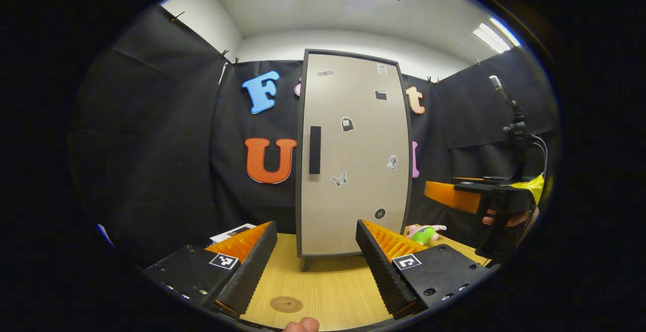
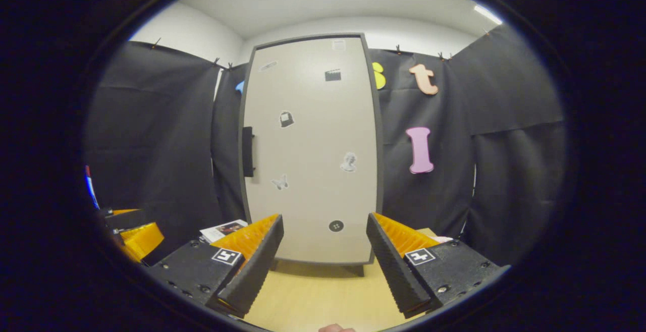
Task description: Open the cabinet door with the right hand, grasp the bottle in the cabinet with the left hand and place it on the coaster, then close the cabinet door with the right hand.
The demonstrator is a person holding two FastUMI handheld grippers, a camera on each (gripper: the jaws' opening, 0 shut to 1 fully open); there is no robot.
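A tall beige cabinet (image 1: 353, 155) with a dark frame stands shut at the back of the wooden table, its black handle (image 1: 315, 149) on the door's left side. In the right gripper view the cabinet (image 2: 313, 150) looms closer, its handle (image 2: 247, 151) at the left edge. A round brown coaster (image 1: 286, 304) lies on the table between the fingers of my left gripper (image 1: 317, 266), which is open. My right gripper (image 2: 325, 264) is open too and faces the door. The bottle is hidden behind the door. The right gripper (image 1: 456, 197), held by a hand, also shows at the right of the left gripper view.
A green and pink toy (image 1: 425, 233) lies on the table right of the cabinet. A printed card (image 1: 233, 231) rests at the cabinet's left, also seen as a card (image 2: 223, 230) in the right gripper view. The wooden table (image 1: 333, 286) has bare surface before the cabinet.
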